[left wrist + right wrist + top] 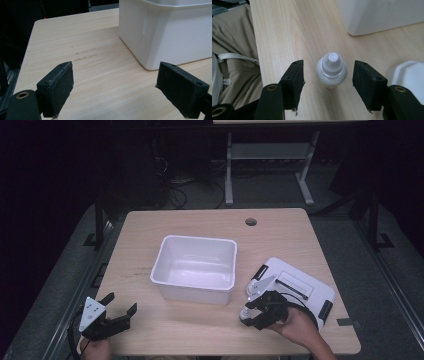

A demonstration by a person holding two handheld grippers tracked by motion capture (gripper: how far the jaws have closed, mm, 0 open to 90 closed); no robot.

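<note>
The right gripper point(328, 85) stands released, its black jaws straddling the small white plastic dropper bottle point(331, 70) upright on the pale wooden table point(287, 32), pads clear of it. The grasp seems about to start: closing squarely comes next. The left gripper point(113, 87) idles released beside the white rectangular plastic tub point(170, 32).

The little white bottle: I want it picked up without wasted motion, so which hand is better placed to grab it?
Right. Its claw is open around the bottle, pads clear of both sides. The left claw is open over bare table beside the tub.
</note>
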